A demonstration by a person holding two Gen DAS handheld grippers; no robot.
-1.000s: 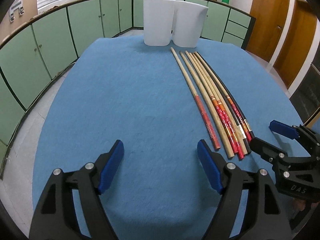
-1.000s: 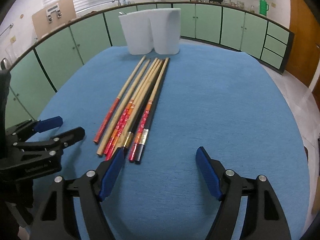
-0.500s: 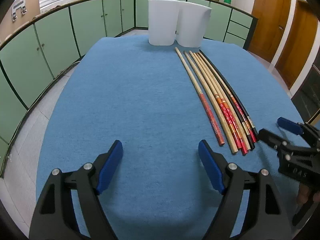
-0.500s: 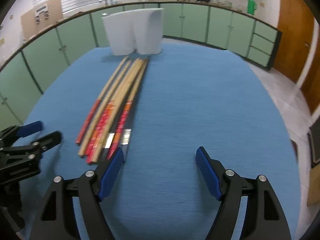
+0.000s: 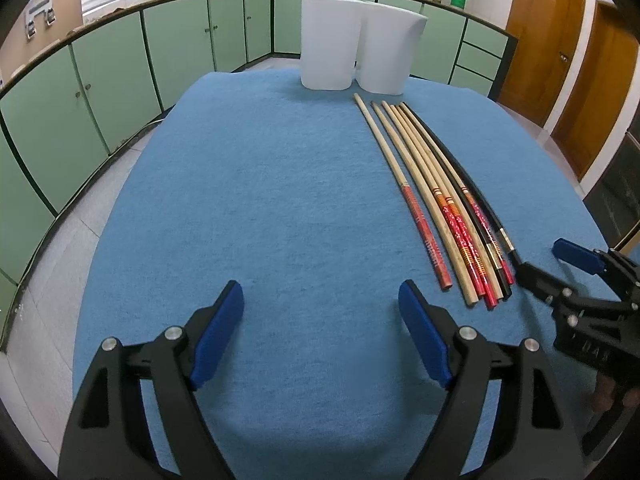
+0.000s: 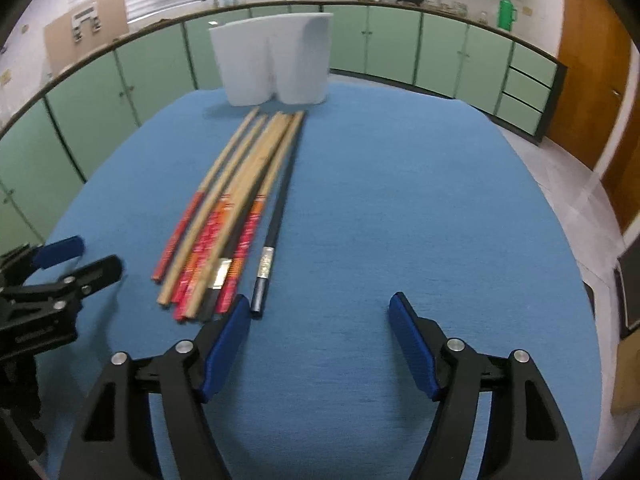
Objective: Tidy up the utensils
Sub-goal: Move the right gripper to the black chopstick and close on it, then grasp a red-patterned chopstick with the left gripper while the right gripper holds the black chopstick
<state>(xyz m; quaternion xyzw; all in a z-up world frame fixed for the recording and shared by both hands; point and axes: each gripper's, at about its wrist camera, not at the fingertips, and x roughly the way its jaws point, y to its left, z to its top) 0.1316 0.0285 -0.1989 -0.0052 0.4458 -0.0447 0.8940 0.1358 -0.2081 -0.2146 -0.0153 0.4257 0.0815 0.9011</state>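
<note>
I have both sets of tongs standing wide with nothing between them: the left tongs (image 5: pixel 320 320) over bare blue tabletop (image 5: pixel 260 200), and the right tongs (image 6: pixel 320 320), whose jaws have just been closing a little, low in the frame. The chopsticks (image 6: pixel 240 208) lie bunched, near ends just beside my right tongs' left pad, probably for an end-on pickup. Two white holders (image 6: pixel 276 64) stand touching at the far edge, upper centre, likely their destination.

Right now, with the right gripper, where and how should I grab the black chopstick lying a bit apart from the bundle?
Probably grip the black chopstick at its near end, by the silver band, coming down from above with the right gripper. It lies flat and slightly apart, so open fingers could straddle it there.
</note>
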